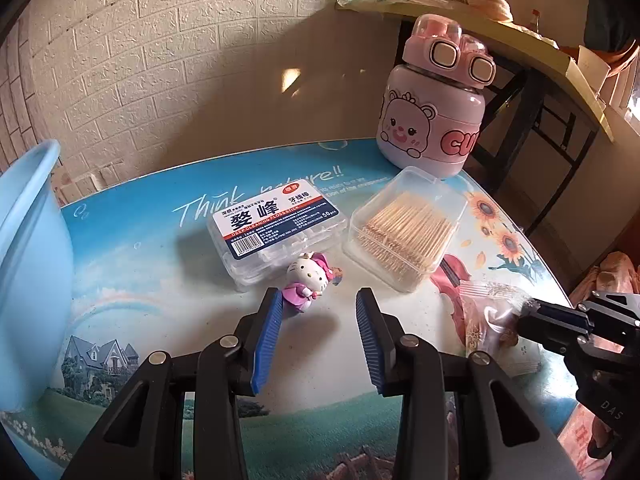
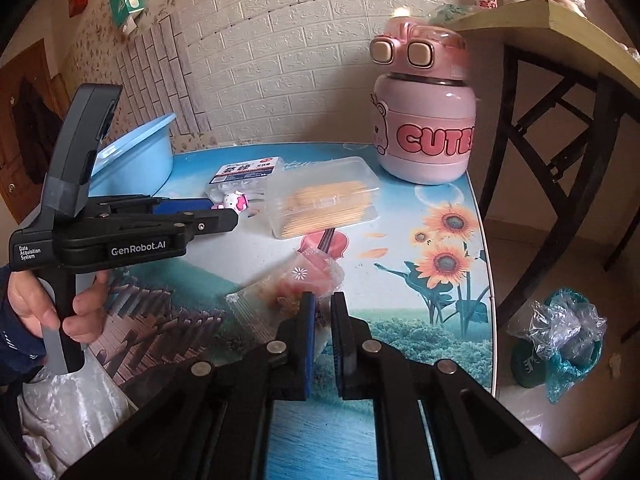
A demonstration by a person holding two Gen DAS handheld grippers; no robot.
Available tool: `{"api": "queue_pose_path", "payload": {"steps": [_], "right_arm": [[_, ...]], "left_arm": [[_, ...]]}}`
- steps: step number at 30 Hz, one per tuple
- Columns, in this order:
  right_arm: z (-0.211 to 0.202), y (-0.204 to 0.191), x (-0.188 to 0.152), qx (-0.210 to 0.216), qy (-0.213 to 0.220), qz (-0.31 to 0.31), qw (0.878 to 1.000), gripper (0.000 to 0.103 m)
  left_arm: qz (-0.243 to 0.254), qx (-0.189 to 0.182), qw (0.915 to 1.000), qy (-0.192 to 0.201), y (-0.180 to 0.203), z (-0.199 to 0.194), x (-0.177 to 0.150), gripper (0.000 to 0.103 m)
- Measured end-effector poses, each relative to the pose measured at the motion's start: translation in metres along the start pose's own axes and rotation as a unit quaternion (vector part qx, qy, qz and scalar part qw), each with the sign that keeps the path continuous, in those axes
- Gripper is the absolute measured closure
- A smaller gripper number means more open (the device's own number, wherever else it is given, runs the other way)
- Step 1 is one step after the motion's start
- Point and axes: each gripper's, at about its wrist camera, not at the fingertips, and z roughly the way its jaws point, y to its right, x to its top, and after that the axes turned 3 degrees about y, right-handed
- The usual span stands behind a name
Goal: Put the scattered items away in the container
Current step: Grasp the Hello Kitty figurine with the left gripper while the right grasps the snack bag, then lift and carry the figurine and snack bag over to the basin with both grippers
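Observation:
A small Hello Kitty figurine (image 1: 306, 280) lies on the table just past my left gripper (image 1: 318, 294). It touches the tip of the left finger and is not between the blue pads, which stand apart with nothing in them. My right gripper (image 2: 323, 298) is shut on the near edge of a clear snack packet (image 2: 280, 292) lying on the table at the right. A floss-stick box (image 1: 276, 224) and a clear toothpick box (image 1: 408, 224) lie beyond the figurine. The light blue basin (image 1: 28, 260) stands at the far left.
A pink cartoon bottle (image 1: 432, 120) stands at the back right corner of the printed table (image 1: 160, 280). A brick-pattern wall runs behind. A wooden side table (image 2: 560, 28) stands to the right, with plastic bags (image 2: 560, 332) on the floor below. A hand (image 2: 36, 304) holds the left gripper.

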Motion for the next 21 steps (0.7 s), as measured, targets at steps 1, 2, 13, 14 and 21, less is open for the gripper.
{"api": "queue_pose_path", "payload": {"steps": [1,2,13,14,21], "right_arm": [[-0.003,0.000,0.000,0.001,0.000,0.000,1.000,0.095],[-0.002,0.001,0.000,0.002,0.000,0.000,1.000,0.095],[0.000,0.003,-0.001,0.013,0.001,0.010,1.000,0.095],[0.000,0.003,-0.001,0.014,0.001,0.010,1.000,0.095],[-0.001,0.003,-0.001,0.014,0.002,0.013,1.000,0.094]], "left_arm": [[-0.002,0.003,1.0000,-0.001,-0.001,0.001,0.000,0.066],[-0.005,0.005,1.0000,-0.002,-0.002,0.002,0.000,0.066],[0.009,-0.026,0.9995,-0.013,0.005,0.011,0.004,0.087],[0.016,-0.033,0.9993,-0.012,0.007,0.010,0.004,0.087],[0.035,-0.037,0.9987,-0.008,0.013,0.008,-0.001,0.087]]}}
